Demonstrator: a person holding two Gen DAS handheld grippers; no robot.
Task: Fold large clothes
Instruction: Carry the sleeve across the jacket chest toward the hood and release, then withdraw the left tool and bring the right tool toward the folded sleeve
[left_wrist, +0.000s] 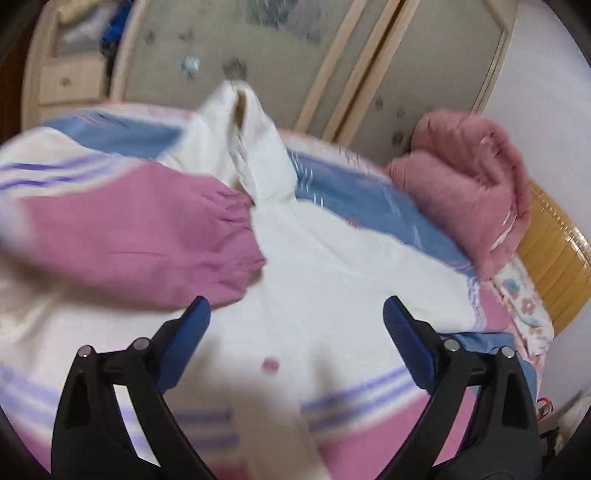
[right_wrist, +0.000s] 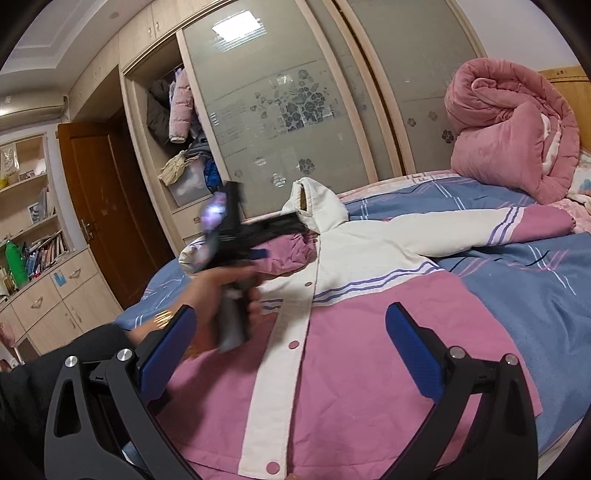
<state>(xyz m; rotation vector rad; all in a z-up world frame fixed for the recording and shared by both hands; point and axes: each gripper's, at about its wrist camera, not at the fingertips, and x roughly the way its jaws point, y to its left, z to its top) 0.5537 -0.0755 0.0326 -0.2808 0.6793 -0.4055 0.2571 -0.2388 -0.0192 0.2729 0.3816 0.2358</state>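
Hidden, cropped and blurred regions in the two wrist views.

Left wrist view: motion blur softens the whole frame; the jacket (left_wrist: 332, 280) loses its stripe edges, its lower hem is cut off by the bottom edge, and the wardrobe door (left_wrist: 236, 62) pattern cannot be read. Right wrist view: the left gripper (right_wrist: 258, 254) and the hand (right_wrist: 225, 291) holding it are smeared, so the spacing of its fingers cannot be told; it hides part of the folded pink sleeve (right_wrist: 291, 254). The right gripper (right_wrist: 291, 321) base covers the jacket's near edge. The pink quilt (right_wrist: 513, 136) is cropped at the right.
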